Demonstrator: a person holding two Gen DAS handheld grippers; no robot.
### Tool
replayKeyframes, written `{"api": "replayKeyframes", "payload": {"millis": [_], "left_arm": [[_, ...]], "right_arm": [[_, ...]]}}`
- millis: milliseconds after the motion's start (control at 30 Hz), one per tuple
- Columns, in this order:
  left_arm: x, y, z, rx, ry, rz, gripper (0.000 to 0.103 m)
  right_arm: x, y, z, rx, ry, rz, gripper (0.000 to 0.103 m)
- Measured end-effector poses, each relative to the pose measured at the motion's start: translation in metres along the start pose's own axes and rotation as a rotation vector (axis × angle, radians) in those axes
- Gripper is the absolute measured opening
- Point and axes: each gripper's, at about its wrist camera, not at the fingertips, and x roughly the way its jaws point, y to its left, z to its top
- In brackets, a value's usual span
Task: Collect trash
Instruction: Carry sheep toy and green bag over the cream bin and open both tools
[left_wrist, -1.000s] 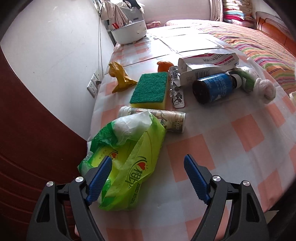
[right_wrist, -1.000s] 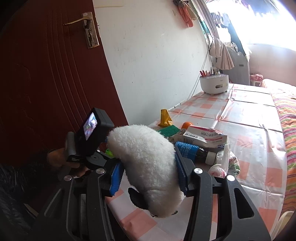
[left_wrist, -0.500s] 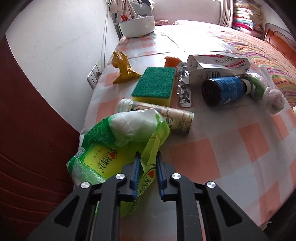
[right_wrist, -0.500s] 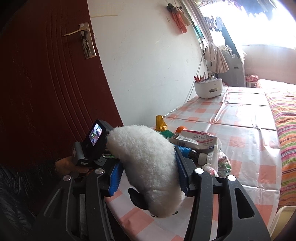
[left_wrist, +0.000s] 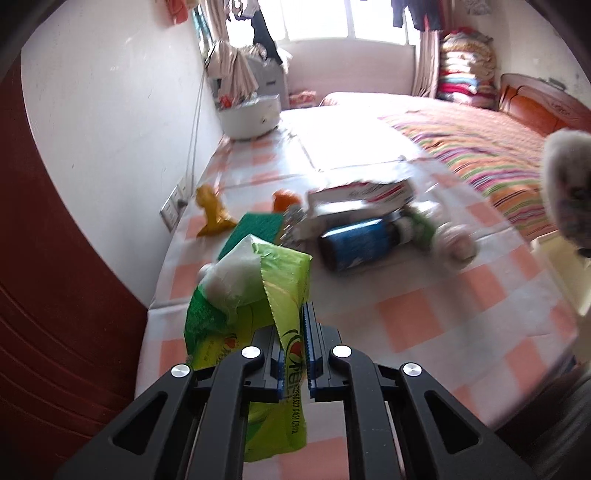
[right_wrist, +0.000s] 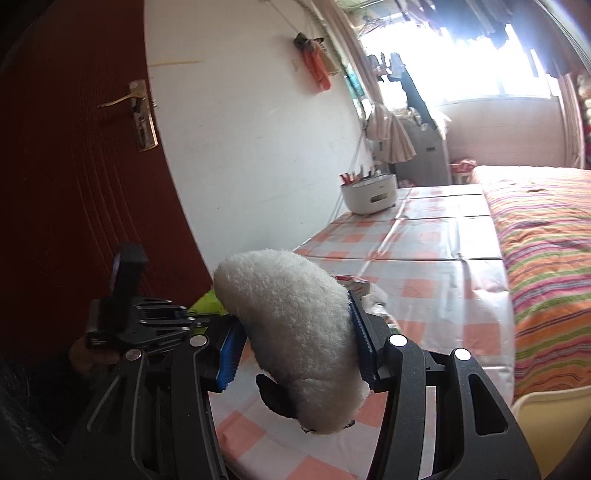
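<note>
My left gripper (left_wrist: 291, 332) is shut on a bright green plastic bag (left_wrist: 255, 295) and holds it lifted off the checked table (left_wrist: 424, 314). My right gripper (right_wrist: 295, 332) is shut on a white plush toy (right_wrist: 291, 325), held above the table's near edge; the toy also shows at the right edge of the left wrist view (left_wrist: 567, 184). On the table lie a blue bottle (left_wrist: 356, 243), a torn white box (left_wrist: 362, 195), a green sponge (left_wrist: 258, 229), a yellow wrapper (left_wrist: 212, 210), an orange piece (left_wrist: 284, 197) and a crumpled white bag (left_wrist: 458, 240).
A white bin (left_wrist: 251, 116) stands at the table's far end by the wall. A bed with a striped cover (left_wrist: 480, 144) runs along the right. A dark red door (right_wrist: 74, 184) is at the left. A pale yellow container rim (right_wrist: 550, 417) sits below right.
My left gripper closed on the green bag and lifted it up from the table. The left view has tilted up. My right gripper keeps the plush toy and has risen slightly.
</note>
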Motion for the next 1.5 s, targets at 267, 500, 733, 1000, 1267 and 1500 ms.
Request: {"api": "replayKeyframes", "payload": {"millis": [267, 500, 733, 1000, 1267, 1500], "left_arm": [[-0.047, -0.065, 0.022, 0.042, -0.117, -0.211, 0.008], [-0.061, -0.129, 0.036, 0.102, -0.136, -0.387, 0.008], [-0.068, -0.196, 0.051, 0.182, -0.149, -0.526, 0.008], [-0.066, -0.255, 0.062, 0.251, -0.133, -0.625, 0.008], [-0.058, -0.285, 0.068, 0.292, -0.116, -0.643, 0.008], [-0.041, -0.313, 0.071, 0.313, -0.080, -0.679, 0.008]], "right_arm": [[-0.039, -0.038, -0.011, 0.058, -0.046, -0.194, 0.050], [-0.085, -0.086, -0.035, 0.195, -0.081, -0.395, 0.050], [-0.125, -0.131, -0.061, 0.348, -0.103, -0.587, 0.055], [-0.146, -0.153, -0.069, 0.431, -0.131, -0.653, 0.064], [-0.170, -0.171, -0.076, 0.601, -0.255, -0.530, 0.069], [-0.201, -0.156, -0.071, 0.533, -0.403, -0.680, 0.069]]}}
